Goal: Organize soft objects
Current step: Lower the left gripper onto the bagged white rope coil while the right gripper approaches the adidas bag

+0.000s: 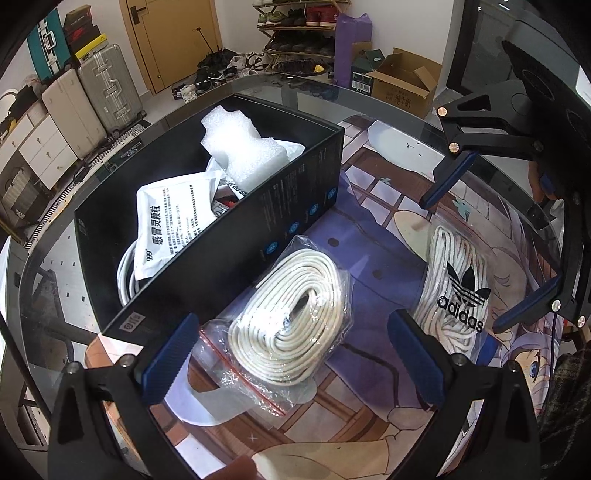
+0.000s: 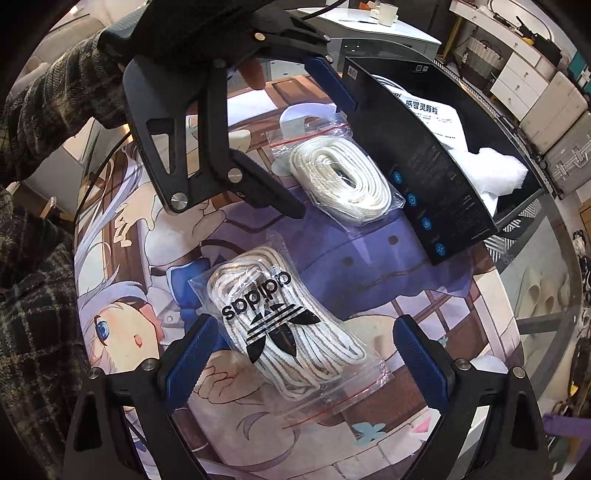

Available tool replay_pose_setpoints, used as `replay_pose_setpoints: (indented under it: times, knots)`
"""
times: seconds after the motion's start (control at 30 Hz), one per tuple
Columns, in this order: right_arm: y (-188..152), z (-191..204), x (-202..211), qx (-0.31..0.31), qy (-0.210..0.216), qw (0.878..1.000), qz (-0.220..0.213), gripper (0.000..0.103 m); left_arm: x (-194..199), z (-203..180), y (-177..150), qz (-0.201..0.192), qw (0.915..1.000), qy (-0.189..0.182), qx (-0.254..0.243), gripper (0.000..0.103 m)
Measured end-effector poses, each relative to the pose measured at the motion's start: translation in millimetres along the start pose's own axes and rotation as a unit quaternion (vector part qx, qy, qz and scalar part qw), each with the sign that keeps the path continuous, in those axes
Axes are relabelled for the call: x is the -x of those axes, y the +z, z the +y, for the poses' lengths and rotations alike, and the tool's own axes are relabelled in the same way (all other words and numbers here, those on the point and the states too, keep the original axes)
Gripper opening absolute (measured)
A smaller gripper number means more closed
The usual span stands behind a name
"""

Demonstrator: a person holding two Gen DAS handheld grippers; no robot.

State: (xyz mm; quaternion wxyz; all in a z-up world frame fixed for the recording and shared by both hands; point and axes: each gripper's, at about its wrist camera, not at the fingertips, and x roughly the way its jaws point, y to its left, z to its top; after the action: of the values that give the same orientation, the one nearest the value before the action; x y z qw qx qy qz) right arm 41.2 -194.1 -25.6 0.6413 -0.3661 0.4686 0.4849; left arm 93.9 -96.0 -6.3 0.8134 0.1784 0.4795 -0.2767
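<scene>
A clear zip bag of coiled white laces [image 1: 291, 317] lies on the printed mat beside the black box [image 1: 291, 206]. My left gripper [image 1: 291, 354] is open, its fingers on either side of this bag. A second bag of laces with an adidas logo [image 2: 273, 325] lies nearer my right gripper [image 2: 306, 358], which is open around it. In the left wrist view the adidas bag [image 1: 458, 288] lies between the right gripper's fingers [image 1: 476, 251]. In the right wrist view the left gripper [image 2: 317, 147] hovers over the plain bag [image 2: 343, 181]. The black box [image 2: 417, 162] holds a white foam piece [image 1: 240, 147], a white sachet [image 1: 173, 221] and a white cable.
A round glass table [image 1: 59, 251] carries an anime-print mat [image 1: 369, 398]. Suitcases [image 1: 92, 96], a shoe rack [image 1: 299, 33] and a cardboard box [image 1: 402, 81] stand on the floor beyond. A sleeve in plaid cloth [image 2: 33, 295] is at the left.
</scene>
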Motion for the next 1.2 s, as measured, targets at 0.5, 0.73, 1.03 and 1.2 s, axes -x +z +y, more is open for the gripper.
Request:
replay_pose_setpoints:
  times: [0.5, 0.73, 1.03, 1.2]
  knots:
    - [15.4, 23.8, -34.1, 0.034, 0.018, 0.999, 0.029, 0.097, -23.9, -1.8, 2.1, 0.014, 0.9998, 0.002, -0.011, 0.100]
    - [18.5, 20.6, -42.1, 0.032, 0.022, 0.999, 0.032, 0.097, -30.9, -4.1, 2.9, 0.018, 0.9998, 0.000, -0.004, 0.100]
    - [16.7, 17.4, -48.1, 0.022, 0.023, 0.999, 0.031, 0.088, -34.9, 2.2, -0.1, 0.018, 0.9994, -0.012, 0.028, 0.101]
    - [11.6, 15.3, -41.4, 0.010, 0.021, 0.999, 0.022, 0.075, -35.9, 2.5, 0.3, 0.020, 0.9992, -0.011, 0.033, 0.101]
